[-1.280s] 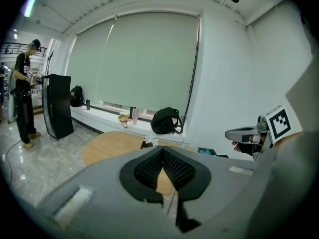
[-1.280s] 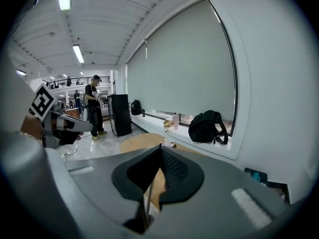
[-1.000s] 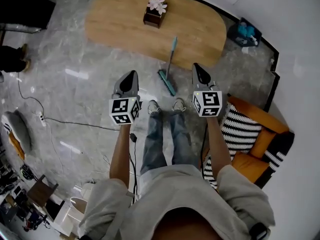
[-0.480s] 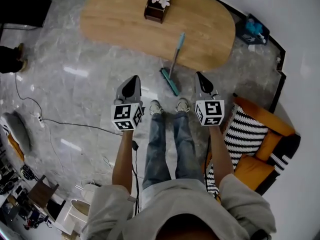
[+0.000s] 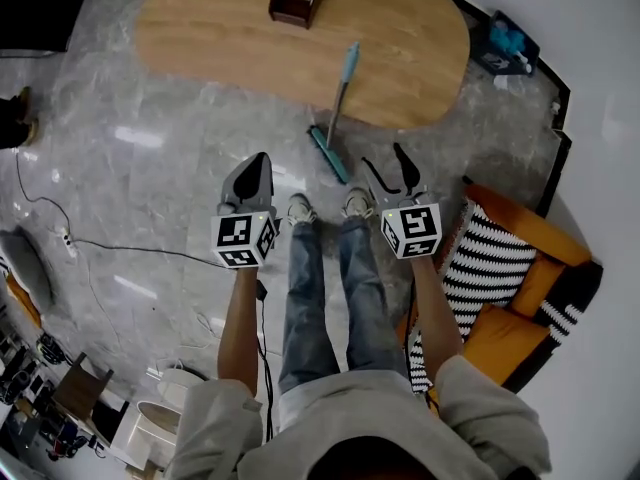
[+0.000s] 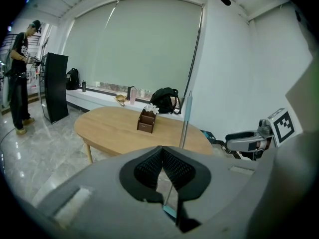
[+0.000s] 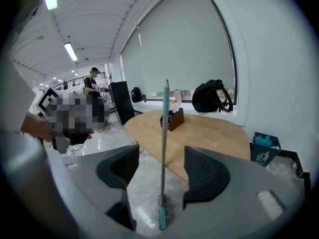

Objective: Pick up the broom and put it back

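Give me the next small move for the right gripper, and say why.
Probably ease the right gripper forward until the broom handle sits between its jaws. Its jaws have just been opening and stand apart, empty. The handle lines up with the gap but stands farther off, leaning at the table edge.

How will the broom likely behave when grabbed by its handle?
The broom has a thin straight handle: probably rigid, light. Seemingly leaning on the table edge, it may topple if nudged. Held high, its head may swing.
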`<state>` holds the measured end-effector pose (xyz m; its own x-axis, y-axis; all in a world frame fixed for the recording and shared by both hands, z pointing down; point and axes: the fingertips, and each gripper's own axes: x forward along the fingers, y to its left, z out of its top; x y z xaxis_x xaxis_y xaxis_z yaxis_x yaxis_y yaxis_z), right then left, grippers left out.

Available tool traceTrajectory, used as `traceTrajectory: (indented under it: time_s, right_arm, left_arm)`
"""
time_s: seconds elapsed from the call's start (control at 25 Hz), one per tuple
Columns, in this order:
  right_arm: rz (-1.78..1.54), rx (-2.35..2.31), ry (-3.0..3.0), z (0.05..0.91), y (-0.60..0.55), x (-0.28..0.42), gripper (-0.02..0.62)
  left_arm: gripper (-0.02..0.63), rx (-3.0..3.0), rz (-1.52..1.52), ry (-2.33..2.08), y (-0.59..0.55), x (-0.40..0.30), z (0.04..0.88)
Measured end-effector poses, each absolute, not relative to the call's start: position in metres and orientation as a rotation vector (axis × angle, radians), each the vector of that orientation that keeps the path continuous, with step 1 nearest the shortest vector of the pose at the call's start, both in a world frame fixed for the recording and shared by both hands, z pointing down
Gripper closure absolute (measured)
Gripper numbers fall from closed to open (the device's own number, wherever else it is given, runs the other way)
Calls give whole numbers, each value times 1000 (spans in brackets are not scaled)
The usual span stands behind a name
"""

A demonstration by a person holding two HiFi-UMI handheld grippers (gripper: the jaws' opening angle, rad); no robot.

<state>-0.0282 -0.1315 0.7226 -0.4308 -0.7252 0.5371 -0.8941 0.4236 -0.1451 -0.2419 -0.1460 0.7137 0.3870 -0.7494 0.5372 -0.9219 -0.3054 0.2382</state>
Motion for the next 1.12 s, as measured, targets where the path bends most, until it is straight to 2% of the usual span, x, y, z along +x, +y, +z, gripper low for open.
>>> traceTrajectory:
  time_s: [0.16,0.6,1.12]
  right_arm:
    - [598,1364,-2297,730,-133,-34,301]
    - [578,1405,-2338,732,-205,-61,302]
    - [509,1423,-2367,718,-277,-81,373]
  left_arm:
    - [601,2136,452,-1428,-140,-241,718]
    - [601,2137,424,-1454,-142,-252,711]
    - [601,2112,416,-1471,-142,-267,713]
